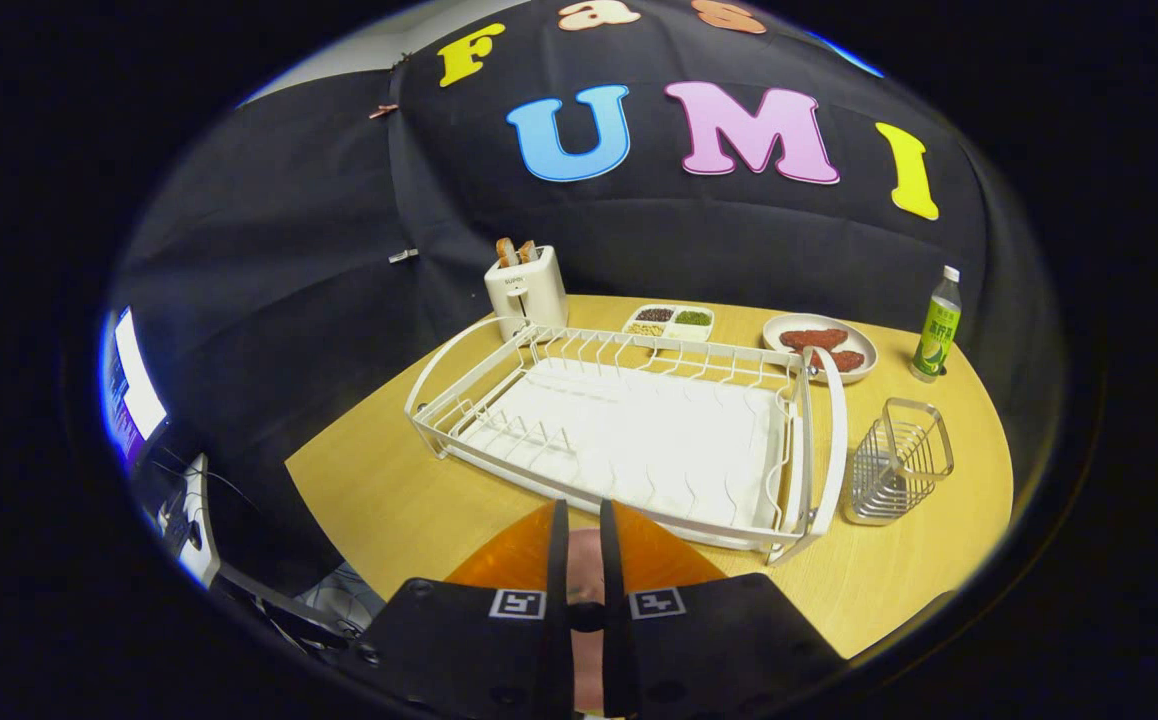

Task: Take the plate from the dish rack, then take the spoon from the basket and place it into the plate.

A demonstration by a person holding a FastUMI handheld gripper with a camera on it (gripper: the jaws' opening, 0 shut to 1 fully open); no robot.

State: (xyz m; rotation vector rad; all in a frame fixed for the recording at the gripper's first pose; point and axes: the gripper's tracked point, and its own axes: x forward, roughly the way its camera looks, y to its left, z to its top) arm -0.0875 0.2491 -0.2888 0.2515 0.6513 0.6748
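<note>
An orange plate (499, 560) is clamped between the nearly closed fingers of the hand-held gripper (580, 525), lower centre, before the empty dish rack (629, 430).

Gripper (579, 520): two thin flat fingers, each on a dark blocky mount with a square black-and-white tag.
</note>
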